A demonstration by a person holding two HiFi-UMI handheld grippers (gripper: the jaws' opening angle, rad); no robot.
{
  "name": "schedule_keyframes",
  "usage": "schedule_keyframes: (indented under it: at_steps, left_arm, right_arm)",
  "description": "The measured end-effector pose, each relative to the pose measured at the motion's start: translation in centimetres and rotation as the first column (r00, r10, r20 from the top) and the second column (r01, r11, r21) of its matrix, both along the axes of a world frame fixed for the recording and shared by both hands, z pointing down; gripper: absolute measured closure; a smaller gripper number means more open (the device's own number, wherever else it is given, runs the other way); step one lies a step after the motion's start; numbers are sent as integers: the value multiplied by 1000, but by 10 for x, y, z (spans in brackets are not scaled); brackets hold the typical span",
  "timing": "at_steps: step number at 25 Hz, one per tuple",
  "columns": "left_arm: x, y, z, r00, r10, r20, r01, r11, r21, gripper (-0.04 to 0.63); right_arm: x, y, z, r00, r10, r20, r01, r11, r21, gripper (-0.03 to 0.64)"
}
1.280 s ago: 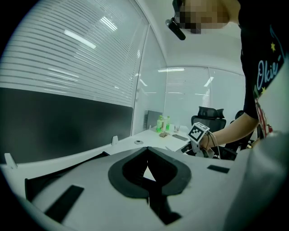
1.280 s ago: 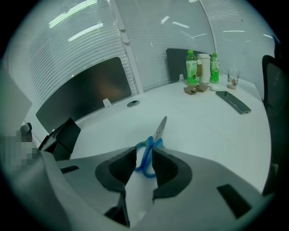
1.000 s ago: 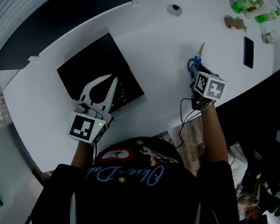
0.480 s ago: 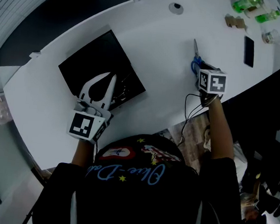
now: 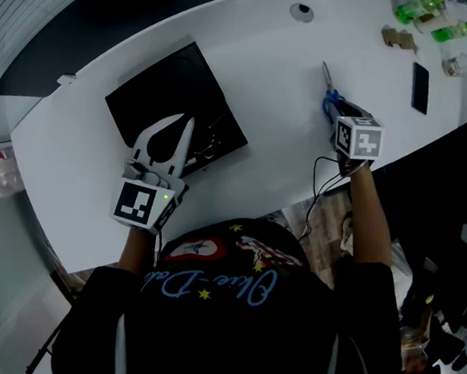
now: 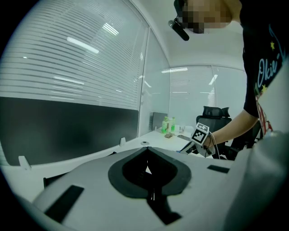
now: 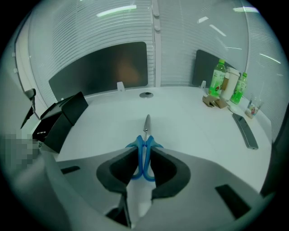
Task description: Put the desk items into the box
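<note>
- One pair of blue-handled steel scissors [image 7: 145, 140] lies flat on the white curved desk [image 5: 253, 155], upper right of ctr in the head view, blades shut, tip pointing to the frame's top.
- The right gripper [image 7: 143, 150] is on them. Its jaws have just been closing and the pads now pinch the blue handles near the pivot, loops tucked between the jaws.
- Scissors look to be resting on the desk, not lifted.
- Handling call: light and stiff, metal plus hard plastic. Smooth handles prob. a bit slippery.
- The blade is the long end, so in a narrow pinch it may swing down on the lift. A hold close to the pivot looks sensible.
- Sharp tip, so best kept pointing away on the carry.
- The left gripper [image 6: 147, 152] has its jaws together w/ nothing between them, hanging over the black square box [image 5: 165, 92], left of ctr in the head view.
- The box looks rigid. Something dark sits along its lower-right edge, can't tell what.
- Count, task side: scissors x1, box x1.
- Count, far upper right of the desk: green plastic bottles [image 7: 219, 74] x2, brown cardboard bit [image 7: 214, 102] x1 (maybe more, too small), dark flat slab [image 7: 245, 131] x1, small clear cup [image 7: 253, 108] x1.
- Also a round desk grommet [image 7: 146, 94] x1, top ctr.
</note>
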State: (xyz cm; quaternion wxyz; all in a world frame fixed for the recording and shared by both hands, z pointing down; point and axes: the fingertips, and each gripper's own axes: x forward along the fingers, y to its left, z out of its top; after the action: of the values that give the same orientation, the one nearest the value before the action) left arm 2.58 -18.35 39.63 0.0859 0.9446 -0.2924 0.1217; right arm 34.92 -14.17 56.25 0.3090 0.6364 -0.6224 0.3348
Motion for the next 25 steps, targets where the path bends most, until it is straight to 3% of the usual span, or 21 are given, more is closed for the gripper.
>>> schedule_keyframes:
  at_steps: [14,25]
  left_arm:
    - [-6,18,-20,1000,-18,6,18,999,50,586]
    - [-22,36,-31,999,-50,6,50,997,61,587]
  right_arm:
    - [-14,-1,-58,992,-8,125,-15,983,185,523]
    - [-32,-3,-121,977,-108,183,47,949,312,523]
